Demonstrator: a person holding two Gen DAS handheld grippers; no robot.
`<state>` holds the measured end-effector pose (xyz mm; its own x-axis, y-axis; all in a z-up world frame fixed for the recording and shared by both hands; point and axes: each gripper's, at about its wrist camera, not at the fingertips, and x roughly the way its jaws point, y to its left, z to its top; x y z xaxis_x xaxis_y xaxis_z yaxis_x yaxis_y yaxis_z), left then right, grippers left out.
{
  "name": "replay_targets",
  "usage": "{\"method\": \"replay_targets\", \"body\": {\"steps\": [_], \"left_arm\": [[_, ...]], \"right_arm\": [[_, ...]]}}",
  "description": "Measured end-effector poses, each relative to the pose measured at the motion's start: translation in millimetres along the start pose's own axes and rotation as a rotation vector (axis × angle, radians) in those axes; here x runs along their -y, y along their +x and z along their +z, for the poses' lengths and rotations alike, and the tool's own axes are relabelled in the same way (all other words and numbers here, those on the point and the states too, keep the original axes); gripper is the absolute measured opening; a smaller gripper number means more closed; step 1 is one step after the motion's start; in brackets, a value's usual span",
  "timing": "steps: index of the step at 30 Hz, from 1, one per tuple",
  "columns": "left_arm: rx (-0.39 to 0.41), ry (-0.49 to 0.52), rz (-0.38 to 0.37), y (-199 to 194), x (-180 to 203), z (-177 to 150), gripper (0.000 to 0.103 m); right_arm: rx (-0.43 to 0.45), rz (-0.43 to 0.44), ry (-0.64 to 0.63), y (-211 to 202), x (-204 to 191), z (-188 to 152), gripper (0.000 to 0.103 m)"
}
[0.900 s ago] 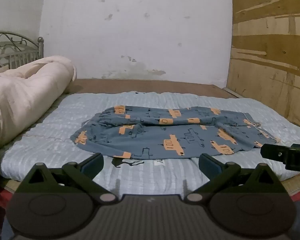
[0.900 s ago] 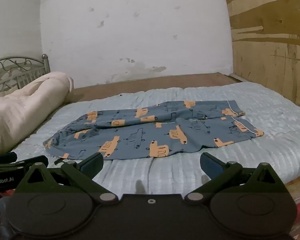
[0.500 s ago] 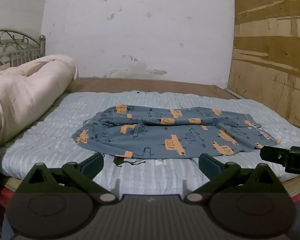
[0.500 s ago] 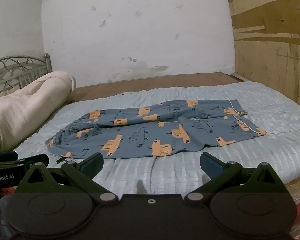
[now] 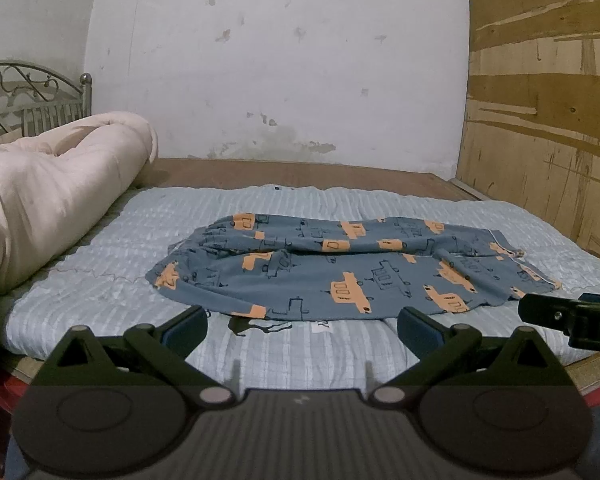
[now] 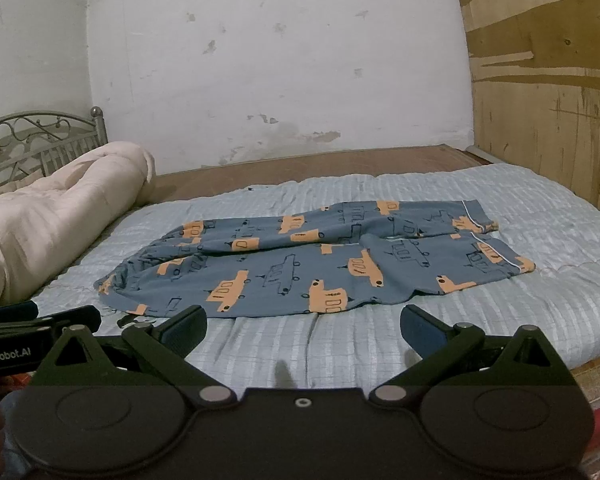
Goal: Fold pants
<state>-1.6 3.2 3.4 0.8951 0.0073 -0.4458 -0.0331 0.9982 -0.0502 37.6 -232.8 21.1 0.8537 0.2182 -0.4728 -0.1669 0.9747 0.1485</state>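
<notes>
Blue pants [image 5: 340, 272] printed with orange cars, lying flat and unfolded on the pale quilted bedcover [image 5: 100, 280]: waistband at left and rumpled, both legs extending side by side toward the right.

The pants [image 5: 340, 268] lie spread on the mattress [image 5: 100, 280]. Left of the pants a rolled quilt [image 5: 48, 196] rests; behind the pants stands the wall [image 5: 276, 60], and right of them a wooden panel [image 5: 540, 120].
</notes>
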Motion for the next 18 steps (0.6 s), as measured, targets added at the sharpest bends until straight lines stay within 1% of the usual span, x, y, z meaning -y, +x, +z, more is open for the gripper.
{"method": "replay_targets", "body": {"steps": [18], "left_arm": [[0.002, 0.0, -0.001, -0.5, -0.6, -0.2, 0.103]], "right_arm": [[-0.001, 0.0, -0.001, 0.5, -0.5, -0.8, 0.102]]}}
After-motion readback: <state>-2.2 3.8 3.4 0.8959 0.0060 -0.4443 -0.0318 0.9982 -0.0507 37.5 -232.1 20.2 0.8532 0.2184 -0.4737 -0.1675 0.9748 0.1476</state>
